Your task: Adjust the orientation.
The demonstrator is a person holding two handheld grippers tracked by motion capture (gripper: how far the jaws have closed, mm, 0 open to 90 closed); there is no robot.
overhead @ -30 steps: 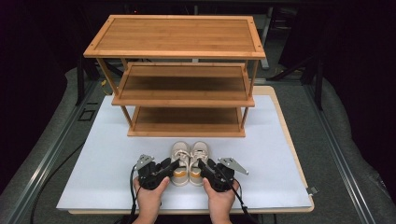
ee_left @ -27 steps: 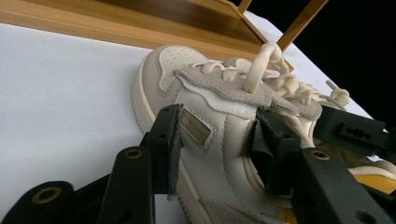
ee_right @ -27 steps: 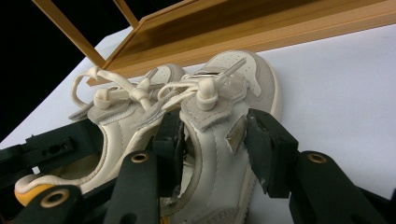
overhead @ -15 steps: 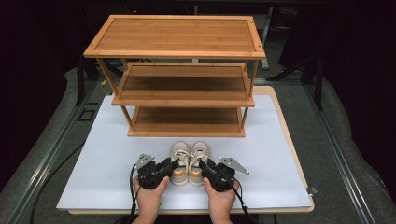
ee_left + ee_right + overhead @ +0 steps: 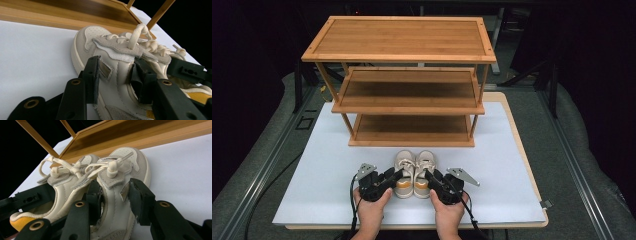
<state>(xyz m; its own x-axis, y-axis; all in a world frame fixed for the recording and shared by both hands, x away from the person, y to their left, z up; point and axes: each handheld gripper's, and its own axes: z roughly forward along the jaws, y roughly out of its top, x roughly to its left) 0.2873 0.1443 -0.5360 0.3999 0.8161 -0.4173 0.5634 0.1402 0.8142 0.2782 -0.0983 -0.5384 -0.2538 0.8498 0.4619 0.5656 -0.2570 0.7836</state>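
Covering most of a wooden-edged table, a white mat [image 5: 322,170] bears a three-tier bamboo shoe rack [image 5: 404,50] toward its far side; grey floor with metal rails flanks the table, and the room beyond is dark; near the front edge of the mat, just before the rack's bottom shelf, stands a pair of small cream sneakers, side by side and touching, toes pointing away from the person toward the rack, heels with orange-yellow insoles toward the hands, long axes running front to back; the left shoe [image 5: 404,167] sits by the left gripper [image 5: 393,176], the right shoe [image 5: 425,167] by the right gripper [image 5: 430,177]; both hands [image 5: 371,207] come in from the bottom edge, palms wrapped under the black gripper bodies, each gripper angled inward and forward toward its shoe's heel; in the left gripper view the jaws, which have just been closing, straddle the left shoe's collar, one pad [image 5: 94,75] against the outer side and the other inside the opening, pinching that wall; in the right gripper view the jaws, likewise just closing, pinch the right shoe's outer collar wall, one pad [image 5: 136,195] outside and one inside.
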